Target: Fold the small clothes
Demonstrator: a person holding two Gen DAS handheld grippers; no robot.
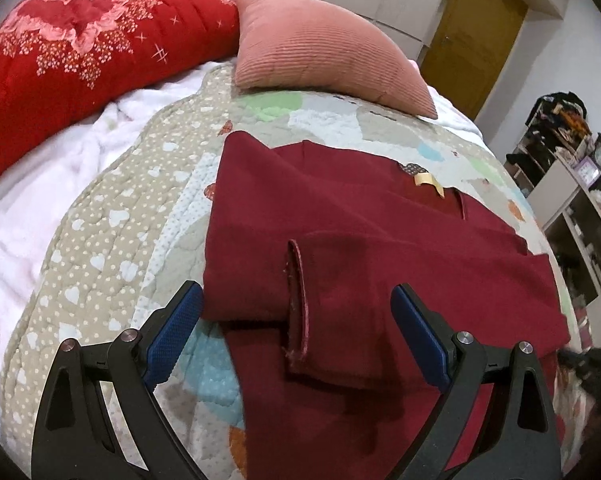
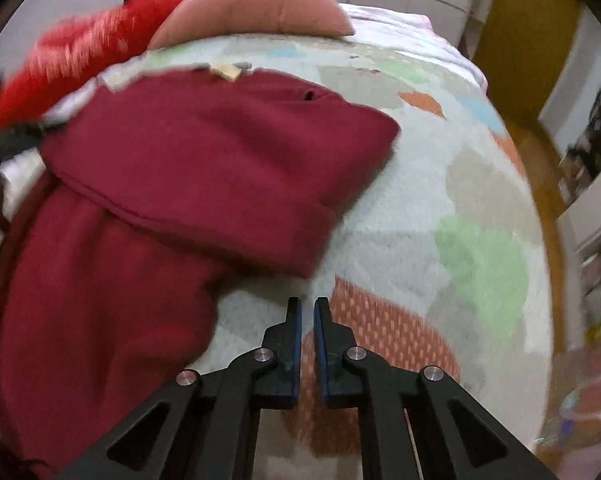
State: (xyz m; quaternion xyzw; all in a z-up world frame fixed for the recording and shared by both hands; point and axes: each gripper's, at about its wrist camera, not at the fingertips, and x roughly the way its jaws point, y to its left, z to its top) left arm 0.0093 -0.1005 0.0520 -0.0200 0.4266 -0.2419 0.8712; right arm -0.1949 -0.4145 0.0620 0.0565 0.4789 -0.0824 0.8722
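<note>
A dark red garment [image 1: 340,216] lies on a patchwork quilt [image 1: 112,216] on a bed, with a sleeve cuff [image 1: 296,300] folded in over its body. My left gripper [image 1: 296,304] is open above that cuff, empty, one blue pad on each side of it. In the blurred right wrist view the same garment [image 2: 172,184] lies left of centre, partly folded. My right gripper [image 2: 307,304] is shut and empty, over bare quilt [image 2: 440,200] just beside the garment's edge.
A pink ribbed cushion [image 1: 312,48] and a red quilted blanket [image 1: 80,64] lie at the head of the bed. A white fleece sheet [image 1: 40,184] lies to the left. Shelves [image 1: 572,208] and a yellow door [image 1: 476,36] stand to the right.
</note>
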